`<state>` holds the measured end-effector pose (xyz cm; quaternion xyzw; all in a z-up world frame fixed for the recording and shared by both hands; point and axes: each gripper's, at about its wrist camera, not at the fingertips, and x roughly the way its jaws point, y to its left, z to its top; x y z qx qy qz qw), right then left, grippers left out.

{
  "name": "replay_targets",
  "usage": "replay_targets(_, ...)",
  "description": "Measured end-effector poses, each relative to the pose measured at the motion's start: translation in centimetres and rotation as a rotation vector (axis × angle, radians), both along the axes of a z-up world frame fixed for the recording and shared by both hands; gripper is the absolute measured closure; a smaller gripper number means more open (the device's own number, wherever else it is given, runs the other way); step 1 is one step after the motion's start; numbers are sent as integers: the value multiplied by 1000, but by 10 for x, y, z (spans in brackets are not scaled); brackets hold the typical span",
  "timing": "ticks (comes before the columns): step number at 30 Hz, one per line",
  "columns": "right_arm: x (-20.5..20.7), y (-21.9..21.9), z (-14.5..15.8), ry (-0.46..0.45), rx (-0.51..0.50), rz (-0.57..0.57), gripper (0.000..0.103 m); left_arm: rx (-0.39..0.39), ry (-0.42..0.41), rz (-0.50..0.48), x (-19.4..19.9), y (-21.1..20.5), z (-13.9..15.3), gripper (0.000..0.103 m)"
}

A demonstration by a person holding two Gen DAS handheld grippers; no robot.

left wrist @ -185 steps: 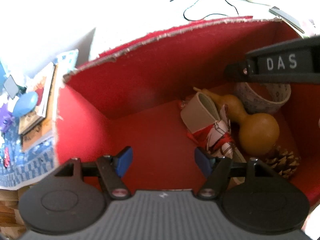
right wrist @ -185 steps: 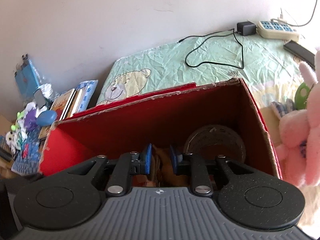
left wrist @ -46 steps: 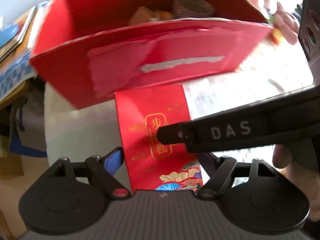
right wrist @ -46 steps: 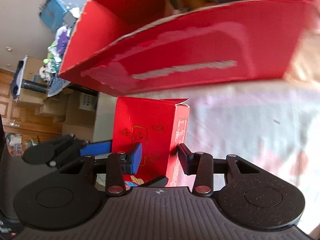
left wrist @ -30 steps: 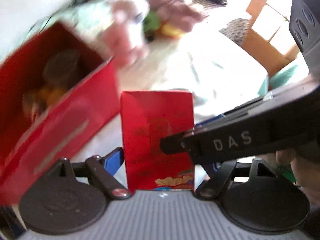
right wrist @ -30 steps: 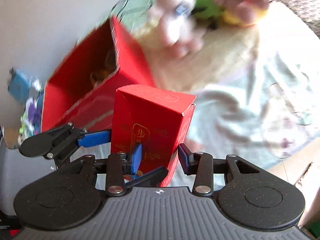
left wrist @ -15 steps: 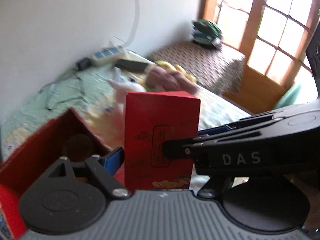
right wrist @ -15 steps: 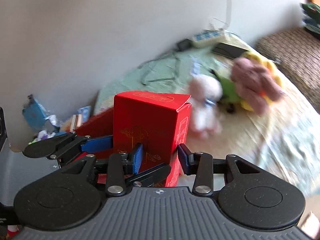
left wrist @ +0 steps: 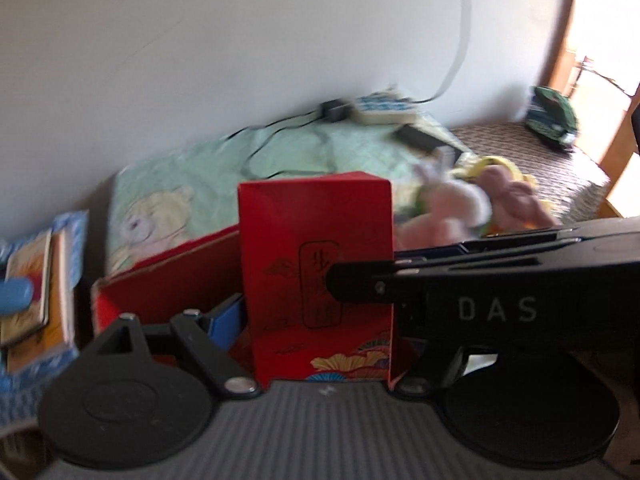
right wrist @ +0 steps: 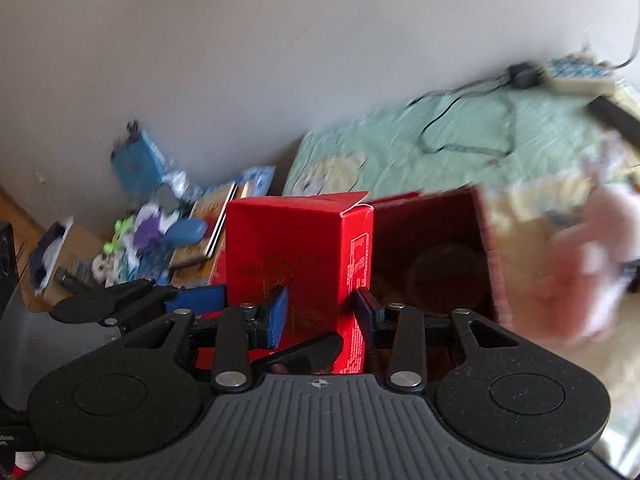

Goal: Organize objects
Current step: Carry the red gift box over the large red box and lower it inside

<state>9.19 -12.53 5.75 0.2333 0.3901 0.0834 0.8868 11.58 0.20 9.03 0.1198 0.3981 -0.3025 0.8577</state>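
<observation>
Small red carton (right wrist: pixel 296 264), likely light, thin-walled and crushable, clasped low by both the left gripper (left wrist: pixel 320 320) and right gripper (right wrist: pixel 320 312), with the open red box (right wrist: pixel 440 248) at 1 o'clock.

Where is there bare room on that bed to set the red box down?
Barest: the green sheet between the bear print and the black cable. Crowded: plush toys on the right, books on the left. The small red box hides much of the carton.

plain white wall (left wrist: pixel 240 60) behind a green-sheeted bed (left wrist: pixel 280 160); bright wood-framed window (left wrist: pixel 600 60) at right.
</observation>
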Motion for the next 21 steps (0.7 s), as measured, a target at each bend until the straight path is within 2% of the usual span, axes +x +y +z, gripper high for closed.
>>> replay_targets(10, 56, 43, -55, 145, 1, 155, 62, 93, 140, 169, 58, 42, -61, 25)
replay_targets(15, 73, 48, -75, 225, 14, 197, 61, 126, 206, 206, 71, 52, -90, 25)
replay_targets(18, 79, 47, -81, 255, 22, 214, 60, 157, 198, 200, 69, 47, -97, 25)
replay_targets(21, 83, 47, -86, 281, 18, 233, 60, 170, 231, 208, 72, 46, -106, 24)
